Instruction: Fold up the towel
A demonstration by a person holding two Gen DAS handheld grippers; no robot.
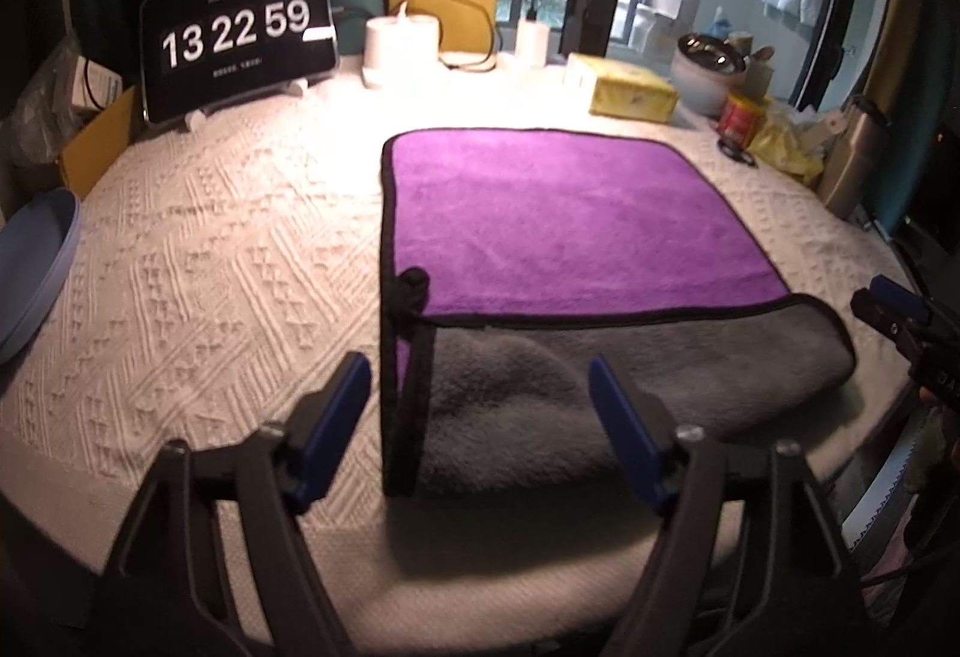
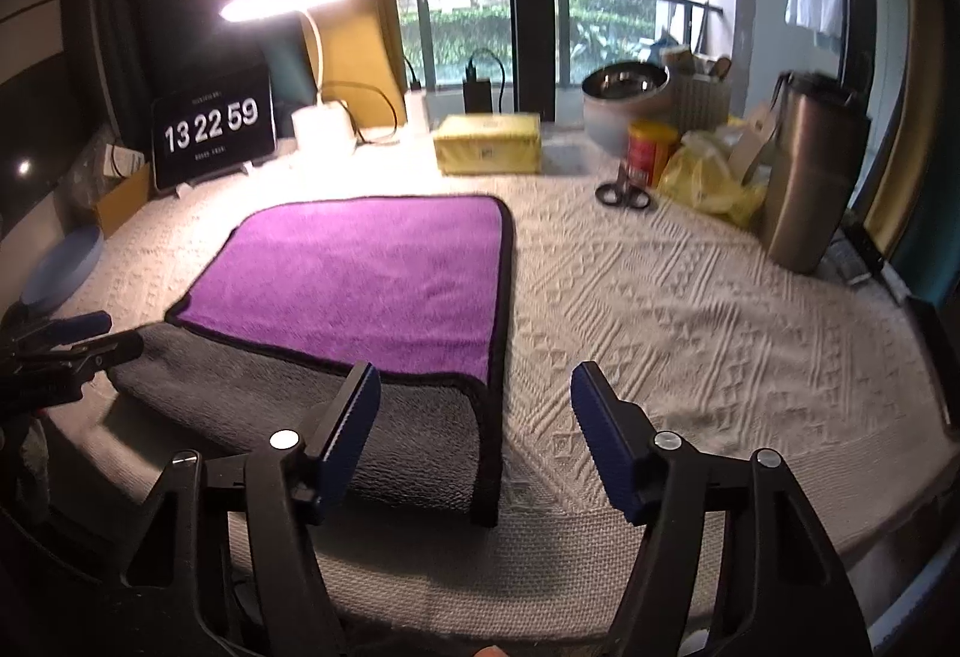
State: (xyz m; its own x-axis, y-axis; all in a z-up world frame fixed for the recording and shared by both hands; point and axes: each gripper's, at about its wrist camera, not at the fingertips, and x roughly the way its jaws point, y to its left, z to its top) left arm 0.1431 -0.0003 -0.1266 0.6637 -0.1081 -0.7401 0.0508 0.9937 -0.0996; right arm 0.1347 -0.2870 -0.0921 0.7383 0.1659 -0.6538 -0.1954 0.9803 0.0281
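A purple towel (image 1: 558, 219) with black trim lies flat on the white woven table cover (image 1: 210, 267). Its near edge is folded over, showing the grey underside (image 1: 600, 393). My left gripper (image 1: 477, 375) is open and empty, its blue fingers straddling the towel's near left corner. My right gripper (image 2: 474, 384) is open and empty over the towel's (image 2: 360, 273) near right corner, above the grey fold (image 2: 288, 411). The right gripper also shows at the right edge of the left wrist view (image 1: 894, 309), and the left gripper at the left edge of the right wrist view (image 2: 78, 339).
A tablet clock (image 1: 237, 36), lamp base (image 1: 399, 45) and yellow box (image 1: 630, 87) stand at the back. A blue plate (image 1: 36, 267) sits at the left. Scissors (image 2: 624, 192), a red can (image 2: 651, 153), a steel bowl (image 2: 624, 87) and a metal tumbler (image 2: 810, 171) crowd the right.
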